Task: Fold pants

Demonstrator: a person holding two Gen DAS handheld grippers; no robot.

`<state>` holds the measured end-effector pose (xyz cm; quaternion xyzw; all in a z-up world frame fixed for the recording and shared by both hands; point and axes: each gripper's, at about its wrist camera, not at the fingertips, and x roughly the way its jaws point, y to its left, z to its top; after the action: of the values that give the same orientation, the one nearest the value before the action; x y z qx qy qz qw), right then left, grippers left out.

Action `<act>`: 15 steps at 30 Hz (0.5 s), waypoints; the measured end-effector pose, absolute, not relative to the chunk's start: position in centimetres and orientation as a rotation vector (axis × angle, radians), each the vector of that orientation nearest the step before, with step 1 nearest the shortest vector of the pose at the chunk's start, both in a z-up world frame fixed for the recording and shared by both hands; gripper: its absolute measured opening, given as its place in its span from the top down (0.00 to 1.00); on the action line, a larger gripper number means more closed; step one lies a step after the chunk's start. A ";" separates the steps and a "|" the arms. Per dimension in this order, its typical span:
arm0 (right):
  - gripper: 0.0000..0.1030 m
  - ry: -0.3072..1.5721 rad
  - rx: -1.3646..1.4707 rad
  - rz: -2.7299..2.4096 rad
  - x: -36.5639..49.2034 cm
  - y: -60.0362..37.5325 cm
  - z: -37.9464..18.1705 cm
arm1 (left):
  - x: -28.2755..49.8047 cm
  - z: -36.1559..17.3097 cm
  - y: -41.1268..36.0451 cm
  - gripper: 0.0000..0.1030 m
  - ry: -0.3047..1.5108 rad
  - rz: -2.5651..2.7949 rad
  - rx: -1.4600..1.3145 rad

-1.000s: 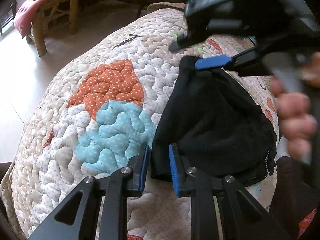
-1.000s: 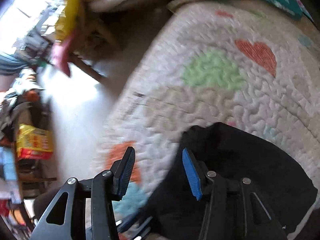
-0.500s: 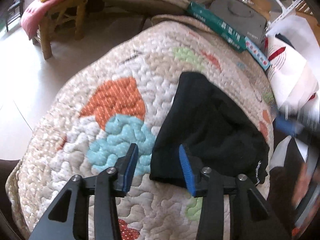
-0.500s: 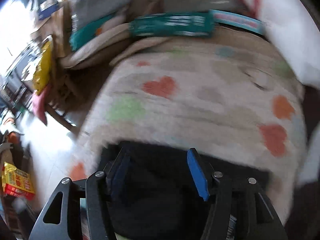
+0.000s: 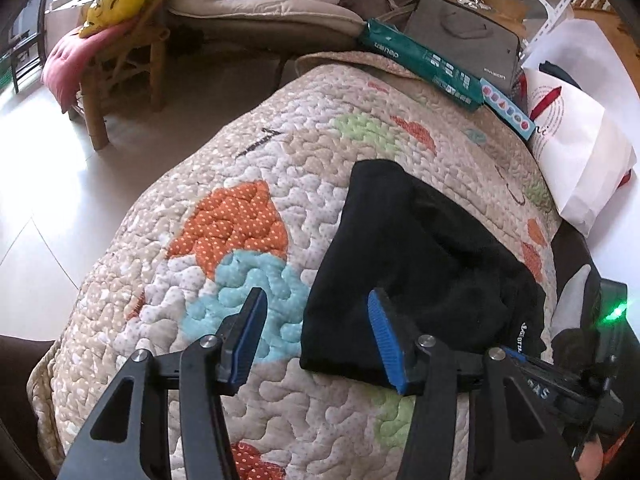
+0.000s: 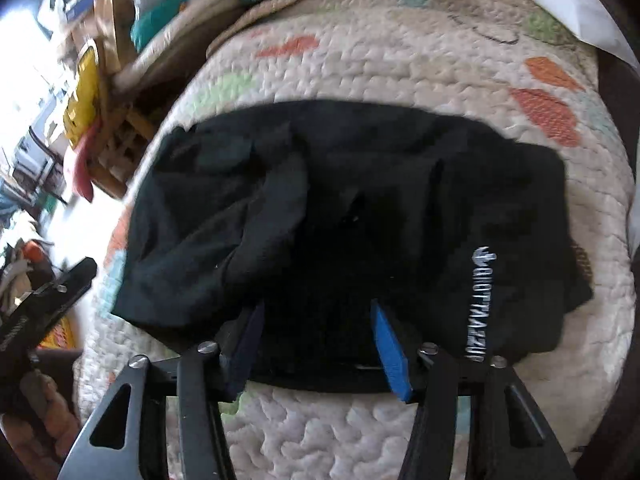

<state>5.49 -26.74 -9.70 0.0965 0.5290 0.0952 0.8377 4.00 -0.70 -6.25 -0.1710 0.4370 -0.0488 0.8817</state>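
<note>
Black pants [image 5: 432, 248], folded into a compact bundle, lie on a patchwork quilt [image 5: 200, 272]. My left gripper [image 5: 316, 336] hovers just above the bundle's near-left corner with its jaws opening; the pads touch no cloth. In the right wrist view the pants [image 6: 360, 184] fill the middle, with white lettering [image 6: 478, 304] near the right end. My right gripper [image 6: 316, 340] is over the bundle's near edge. Its jaws are closing with black fabric between them, and the pads still stand apart. The right gripper's body [image 5: 560, 392] shows at the left wrist view's lower right.
The quilt [image 6: 400, 64] drops off to a pale floor [image 5: 48, 168] on the left. A wooden chair [image 5: 112, 64] with pink and yellow cushions stands beyond. A green box [image 5: 424, 60], a grey case [image 5: 464, 40] and a white paper bag [image 5: 580, 148] line the far side.
The left jaws have let go of the pants' corner and spread apart. The right gripper has swung from the far corner to the bundle's near edge.
</note>
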 end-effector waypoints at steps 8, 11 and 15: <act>0.67 1.147 0.110 0.080 3.5 -27.5 -9.1 | 4.2 -6.7 -1.5 0.50 0.929 -0.126 -0.331; 0.65 1.080 0.189 0.097 2.7 -30.0 -6.8 | 3.9 -6.6 -2.3 0.49 0.911 -0.149 -0.283; 0.49 1.035 0.362 0.014 2.8 -36.4 -5.4 | 3.7 -6.6 -3.9 0.49 0.912 -0.225 -0.245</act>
<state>2.83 -36.43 -5.38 0.1721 0.4918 0.0066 0.8535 3.66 -3.86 -6.56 -0.1176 0.4382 -0.1083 0.8845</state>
